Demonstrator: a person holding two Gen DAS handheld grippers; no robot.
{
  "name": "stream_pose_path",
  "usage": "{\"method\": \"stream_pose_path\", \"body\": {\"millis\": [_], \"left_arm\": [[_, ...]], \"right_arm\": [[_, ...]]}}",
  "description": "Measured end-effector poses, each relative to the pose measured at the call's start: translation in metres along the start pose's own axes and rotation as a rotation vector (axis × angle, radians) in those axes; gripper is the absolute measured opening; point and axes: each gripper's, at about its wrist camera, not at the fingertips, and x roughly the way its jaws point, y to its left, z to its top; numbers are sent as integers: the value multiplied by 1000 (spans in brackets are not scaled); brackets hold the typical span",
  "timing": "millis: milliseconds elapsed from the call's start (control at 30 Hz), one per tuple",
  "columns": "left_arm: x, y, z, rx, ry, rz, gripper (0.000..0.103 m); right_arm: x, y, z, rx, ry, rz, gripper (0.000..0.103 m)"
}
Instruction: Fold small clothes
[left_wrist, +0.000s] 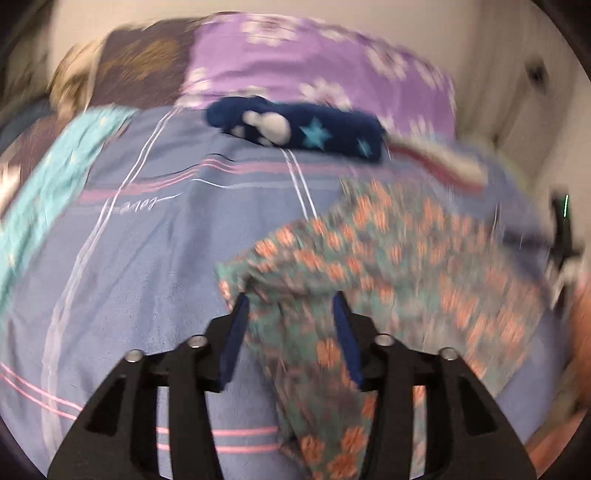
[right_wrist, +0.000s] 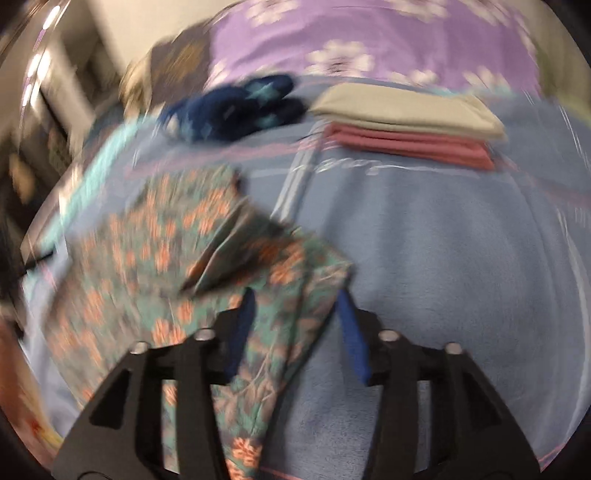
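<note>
A teal garment with orange flowers (left_wrist: 388, 258) lies rumpled on the blue striped bedspread (left_wrist: 147, 258). In the left wrist view its left part runs between the fingers of my left gripper (left_wrist: 290, 295), whose jaws stand apart and do not press on the cloth. In the right wrist view the same garment (right_wrist: 147, 240) spreads to the left with a fold turned up in its middle. Its right corner lies between the fingers of my right gripper (right_wrist: 296, 291), also open. Both views are blurred.
A navy fleece piece with light-blue stars (left_wrist: 295, 129) (right_wrist: 236, 107) lies at the far side. Next to it a folded beige cloth (right_wrist: 406, 107) sits on a folded pink one (right_wrist: 406, 146). A purple flowered blanket (left_wrist: 295, 62) lies behind, a turquoise cloth (left_wrist: 48, 192) at left.
</note>
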Motion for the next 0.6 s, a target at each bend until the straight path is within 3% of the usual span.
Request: {"method": "stream_pose_path", "body": {"millis": [33, 133, 267, 333, 400, 467, 600], "left_arm": [[7, -12, -2, 76, 2, 93, 52], [38, -13, 7, 96, 28, 279, 52], [70, 13, 31, 1, 15, 373, 53], [67, 36, 42, -133, -12, 329, 52], [55, 49, 47, -205, -54, 276, 53], [41, 59, 49, -236, -87, 198, 58], [37, 67, 46, -289, -76, 13, 61]], "right_arm": [[5, 12, 2, -61, 7, -14, 56], [17, 25, 11, -116, -3, -57, 63], [34, 15, 30, -25, -34, -120, 64], [33, -1, 33, 71, -50, -97, 64], [30, -11, 32, 110, -58, -69, 64], [29, -20, 28, 133, -52, -36, 64], [33, -32, 27, 173, -41, 30, 64]]}}
